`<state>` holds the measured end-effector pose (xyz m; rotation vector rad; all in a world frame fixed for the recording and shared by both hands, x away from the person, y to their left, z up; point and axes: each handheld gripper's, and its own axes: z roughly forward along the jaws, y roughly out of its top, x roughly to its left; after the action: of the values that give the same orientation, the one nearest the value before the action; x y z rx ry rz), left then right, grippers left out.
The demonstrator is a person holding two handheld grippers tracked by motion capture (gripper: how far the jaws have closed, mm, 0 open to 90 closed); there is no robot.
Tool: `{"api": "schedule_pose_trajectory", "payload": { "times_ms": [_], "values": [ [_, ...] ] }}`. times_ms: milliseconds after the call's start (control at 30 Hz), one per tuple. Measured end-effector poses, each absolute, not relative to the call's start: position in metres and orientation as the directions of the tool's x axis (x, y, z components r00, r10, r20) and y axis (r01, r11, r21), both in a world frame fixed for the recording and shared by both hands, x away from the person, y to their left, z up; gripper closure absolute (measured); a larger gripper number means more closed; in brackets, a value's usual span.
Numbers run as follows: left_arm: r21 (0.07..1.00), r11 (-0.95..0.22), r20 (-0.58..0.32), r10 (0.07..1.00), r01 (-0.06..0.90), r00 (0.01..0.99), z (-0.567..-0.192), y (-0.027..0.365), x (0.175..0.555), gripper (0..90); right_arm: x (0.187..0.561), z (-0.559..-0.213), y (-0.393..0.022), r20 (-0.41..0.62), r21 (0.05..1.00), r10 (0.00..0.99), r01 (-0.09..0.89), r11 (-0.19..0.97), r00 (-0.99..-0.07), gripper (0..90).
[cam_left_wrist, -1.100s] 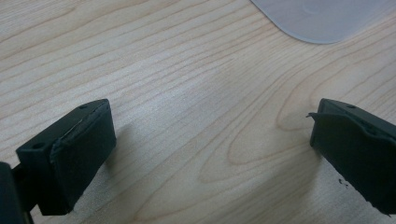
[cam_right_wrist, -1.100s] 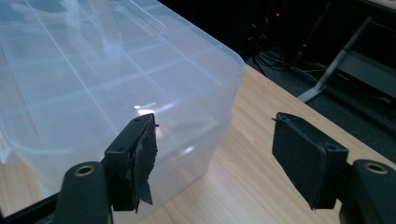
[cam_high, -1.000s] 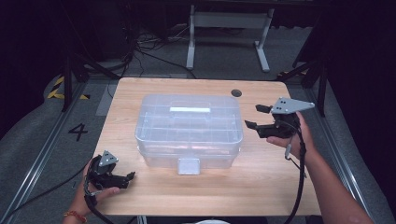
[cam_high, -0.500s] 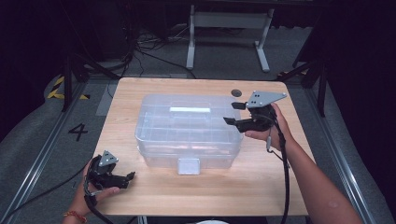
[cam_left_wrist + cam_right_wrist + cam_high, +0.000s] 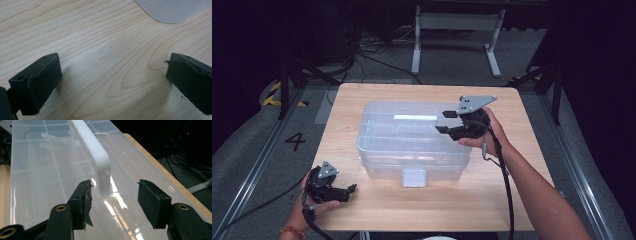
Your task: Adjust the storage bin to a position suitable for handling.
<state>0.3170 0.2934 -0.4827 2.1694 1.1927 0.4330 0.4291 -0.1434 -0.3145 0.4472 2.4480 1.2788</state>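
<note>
Since a sec ago our right gripper has swung in from the table's right edge to over the lid of the clear plastic box, which sits mid-table on the wooden table, latch tab facing us. Its jaws have just been closing, though they're still apart w/ nothing pressed between them; in the right gripper view the white handle runs away from us and its near end lines up w/ the gap between the pads. So we're prob. setting up to grab that handle, i.e. to lift the lid or carry the box; approach looks nearly done, grip not yet made. Left gripper rests at the near-left corner, well apart from the box, same spot as before, jaws wide apart over bare wood, holding nothing; a rounded corner of pale plastic shows beyond it. Next we'd need to ease fwd so the pads straddle the handle before clamping.
</note>
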Motion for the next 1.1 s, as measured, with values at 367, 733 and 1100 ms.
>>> {"api": "schedule_pose_trajectory", "payload": {
  "times_ms": [367, 733, 1100],
  "values": [
    [0.655, -0.402, -0.010, 0.842, 0.639, 0.540, -0.483, 0.293, 0.317, 0.6, 0.430, -0.313, -0.126, -0.171, 0.814, 0.387, 0.092, 0.574, -0.906, 56.1],
    [0.658, -0.401, -0.007, 0.843, 0.638, 0.538, -0.483, 0.293, 0.317, 0.7, 0.430, -0.308, -0.123, -0.199, 0.812, 0.394, 0.074, 0.579, -0.897, 69.4],
    [0.685, -0.385, -0.004, 0.847, 0.618, 0.532, -0.481, 0.296, 0.317, 16.2, 0.426, -0.303, -0.116, -0.256, 0.789, 0.372, 0.029, 0.614, -0.892, 75.6]
  ]
}}
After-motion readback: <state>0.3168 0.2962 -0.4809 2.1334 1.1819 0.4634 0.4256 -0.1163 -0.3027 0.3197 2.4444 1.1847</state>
